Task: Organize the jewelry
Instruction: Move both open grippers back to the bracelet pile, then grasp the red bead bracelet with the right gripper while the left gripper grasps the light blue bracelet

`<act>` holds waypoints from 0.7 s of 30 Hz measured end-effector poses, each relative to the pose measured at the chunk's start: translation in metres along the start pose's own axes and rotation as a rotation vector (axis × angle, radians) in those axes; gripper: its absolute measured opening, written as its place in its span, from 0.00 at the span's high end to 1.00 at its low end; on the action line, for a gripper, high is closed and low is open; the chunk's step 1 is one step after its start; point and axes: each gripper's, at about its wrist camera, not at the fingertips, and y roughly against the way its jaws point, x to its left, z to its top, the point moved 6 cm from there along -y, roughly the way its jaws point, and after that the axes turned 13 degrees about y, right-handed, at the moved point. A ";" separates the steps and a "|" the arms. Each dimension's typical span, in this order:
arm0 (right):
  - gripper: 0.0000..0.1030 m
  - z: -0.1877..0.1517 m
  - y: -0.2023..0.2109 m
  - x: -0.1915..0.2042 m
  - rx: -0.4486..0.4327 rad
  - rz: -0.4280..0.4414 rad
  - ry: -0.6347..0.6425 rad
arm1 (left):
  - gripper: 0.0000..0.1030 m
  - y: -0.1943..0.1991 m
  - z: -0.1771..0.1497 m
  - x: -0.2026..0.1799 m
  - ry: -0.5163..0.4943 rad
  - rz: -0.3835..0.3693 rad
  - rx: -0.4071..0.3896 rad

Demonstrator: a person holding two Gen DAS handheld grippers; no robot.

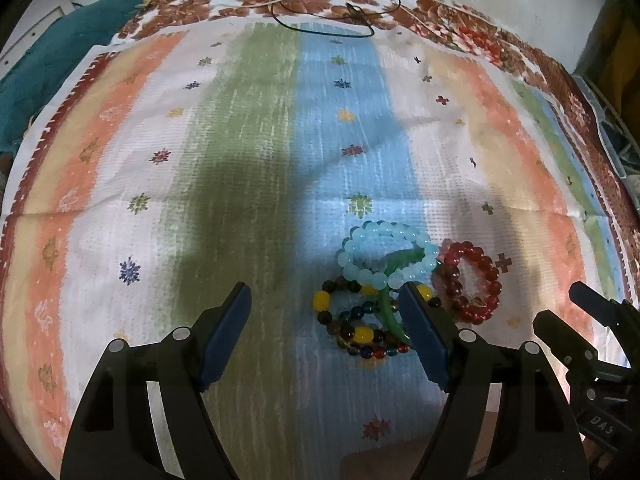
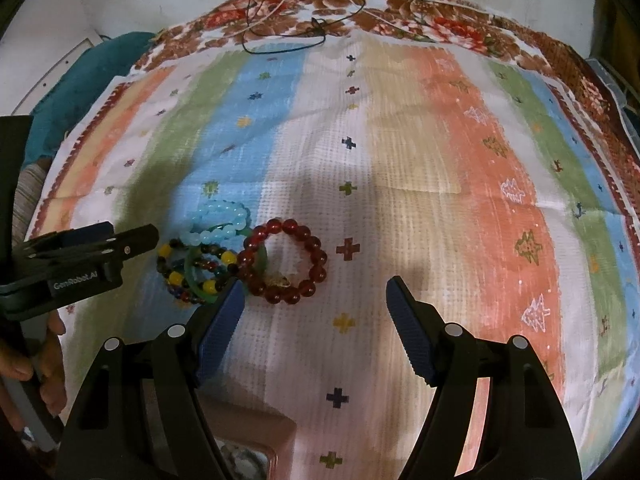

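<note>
A pile of bracelets lies on the striped cloth [image 1: 240, 128]. It holds a light blue bead bracelet [image 1: 386, 254], a green bangle [image 1: 388, 304], a mixed yellow and dark bead bracelet [image 1: 352, 330] and a red bead bracelet [image 1: 472, 286]. My left gripper [image 1: 326, 304] is open and empty, with its right finger beside the pile. In the right wrist view the red bracelet [image 2: 286, 262], the blue one [image 2: 220, 224], the bangle [image 2: 192, 276] and the mixed one [image 2: 176, 276] lie ahead left. My right gripper [image 2: 314, 296] is open and empty, just right of the pile.
A black cord [image 1: 328, 20] lies at the cloth's far edge on a floral cloth [image 1: 460, 28]. A teal cloth [image 1: 52, 64] is bunched at the far left. A pinkish box rim [image 2: 276, 456] shows below the right gripper. The other gripper [image 2: 92, 244] is at the left.
</note>
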 end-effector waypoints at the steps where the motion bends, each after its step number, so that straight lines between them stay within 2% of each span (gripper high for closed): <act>1: 0.29 0.001 -0.002 0.000 0.002 0.000 -0.001 | 0.27 -0.003 0.001 0.000 0.002 0.003 0.003; 21: 0.29 0.006 -0.049 -0.014 0.080 0.007 -0.037 | 0.27 -0.043 0.019 -0.004 0.015 -0.010 0.066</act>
